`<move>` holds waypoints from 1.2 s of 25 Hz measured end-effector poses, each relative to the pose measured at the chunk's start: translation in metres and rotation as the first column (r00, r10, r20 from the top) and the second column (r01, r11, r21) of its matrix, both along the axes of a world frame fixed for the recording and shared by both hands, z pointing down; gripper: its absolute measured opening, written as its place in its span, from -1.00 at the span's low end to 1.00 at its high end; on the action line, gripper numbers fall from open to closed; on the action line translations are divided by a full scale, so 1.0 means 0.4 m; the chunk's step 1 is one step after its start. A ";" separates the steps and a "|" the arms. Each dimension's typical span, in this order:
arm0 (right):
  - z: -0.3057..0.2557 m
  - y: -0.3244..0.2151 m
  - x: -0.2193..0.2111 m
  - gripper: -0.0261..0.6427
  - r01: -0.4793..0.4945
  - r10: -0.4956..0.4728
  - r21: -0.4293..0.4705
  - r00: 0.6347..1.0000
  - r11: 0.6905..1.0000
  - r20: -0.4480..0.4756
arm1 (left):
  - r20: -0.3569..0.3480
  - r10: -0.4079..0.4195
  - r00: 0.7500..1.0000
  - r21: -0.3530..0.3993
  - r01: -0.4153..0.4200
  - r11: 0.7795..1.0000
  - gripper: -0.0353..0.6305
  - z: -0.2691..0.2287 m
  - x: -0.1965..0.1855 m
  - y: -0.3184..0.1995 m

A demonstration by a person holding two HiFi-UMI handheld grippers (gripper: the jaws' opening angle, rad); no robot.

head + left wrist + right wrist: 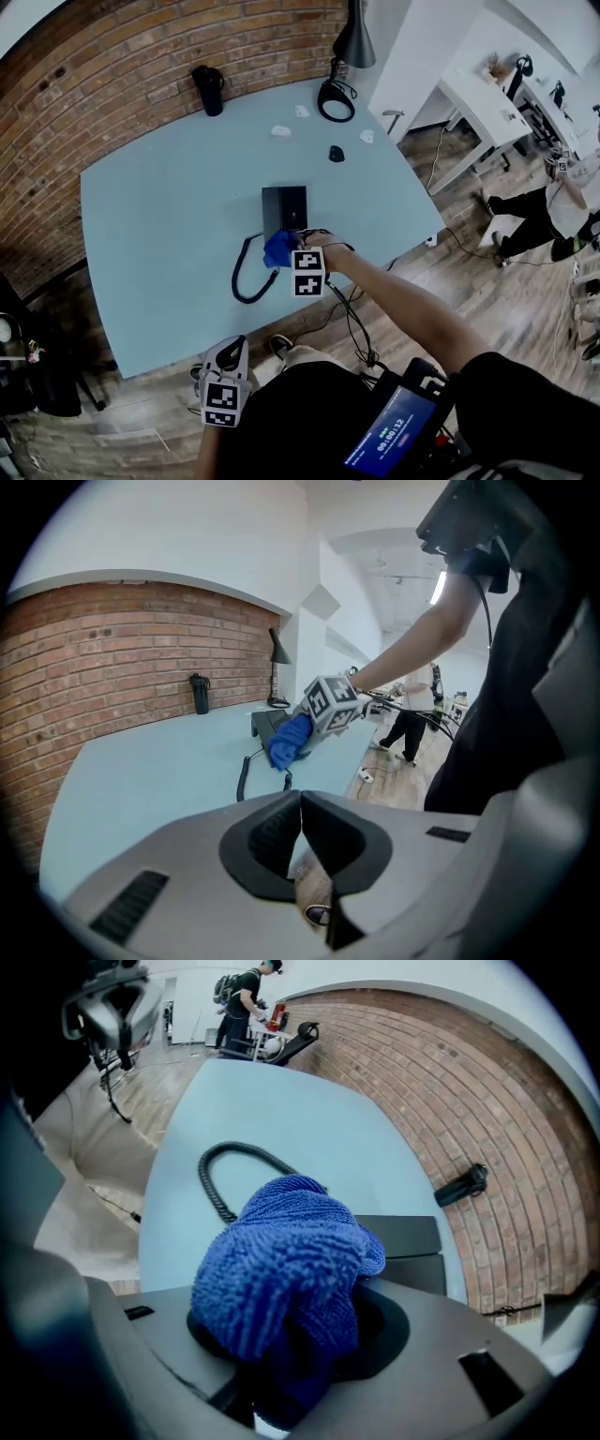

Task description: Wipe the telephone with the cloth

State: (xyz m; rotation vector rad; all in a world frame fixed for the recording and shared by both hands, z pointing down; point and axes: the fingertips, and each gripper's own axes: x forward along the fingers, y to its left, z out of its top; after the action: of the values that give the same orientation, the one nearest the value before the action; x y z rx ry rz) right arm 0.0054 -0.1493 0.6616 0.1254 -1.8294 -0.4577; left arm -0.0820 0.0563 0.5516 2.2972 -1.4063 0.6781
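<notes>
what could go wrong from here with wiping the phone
1. The left gripper is shut on nothing and sits back from the table. Nothing steadies the telephone, so it may slide under a firm wipe.
2. The coiled cord loops close beside the cloth held in the right gripper. A stroke toward the near edge could snag it and drag the telephone.

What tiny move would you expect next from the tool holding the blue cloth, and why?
Probably slide the right tool forward, dragging the blue cloth across the telephone: the cloth is clamped at the phone's near edge, with its top ahead.
</notes>
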 end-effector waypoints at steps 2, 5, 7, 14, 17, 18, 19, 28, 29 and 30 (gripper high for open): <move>-0.057 -0.106 0.003 -0.30 -0.067 0.064 0.058 0.997 0.996 0.049 | -0.003 -0.003 1.000 -0.002 0.002 1.000 -0.82 0.004 -0.007 0.005; -0.125 -0.250 0.016 -0.30 -0.135 0.129 0.114 0.990 0.984 0.063 | 0.000 -0.005 1.000 -0.010 0.005 1.000 -0.82 0.008 -0.015 0.015; -0.149 -0.310 0.023 -0.30 -0.152 0.147 0.127 0.988 0.980 0.047 | 0.000 -0.012 1.000 -0.016 0.012 1.000 -0.82 0.006 -0.018 0.021; -0.139 -0.379 0.017 -0.30 -0.174 0.176 0.130 0.984 0.976 -0.006 | -0.001 -0.043 0.999 -0.026 0.043 0.999 -0.82 0.006 -0.033 0.029; -0.132 -0.381 0.015 -0.33 -0.211 0.213 0.106 0.977 0.972 -0.006 | -0.004 -0.050 0.999 -0.032 0.050 0.998 -0.82 0.013 -0.041 0.030; -0.130 -0.379 0.014 -0.33 -0.221 0.222 0.098 0.975 0.970 -0.007 | -0.005 -0.051 0.999 -0.035 0.050 0.998 -0.82 0.018 -0.042 0.031; -0.127 -0.378 0.014 -0.34 -0.227 0.229 0.093 0.973 0.970 -0.011 | -0.006 -0.050 0.999 -0.039 0.049 0.998 -0.82 0.022 -0.042 0.032; -0.129 -0.371 0.012 -0.38 -0.261 0.261 0.102 0.965 0.960 0.012 | -0.010 -0.034 0.999 -0.046 0.034 0.998 -0.83 0.029 -0.035 0.024; -0.130 -0.371 0.011 -0.39 -0.271 0.270 0.105 0.962 0.957 0.025 | -0.012 -0.037 0.999 -0.046 0.036 0.998 -0.82 0.030 -0.035 0.022; -0.131 -0.371 0.012 -0.39 -0.282 0.279 0.110 0.959 0.953 0.041 | -0.013 -0.039 0.999 -0.046 0.039 0.998 -0.82 0.031 -0.035 0.019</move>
State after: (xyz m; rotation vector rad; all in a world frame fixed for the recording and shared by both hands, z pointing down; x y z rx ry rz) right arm 0.0100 -0.2976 0.6093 0.4665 -1.7747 -0.3609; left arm -0.0961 0.0640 0.5641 2.2291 -1.4108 0.6738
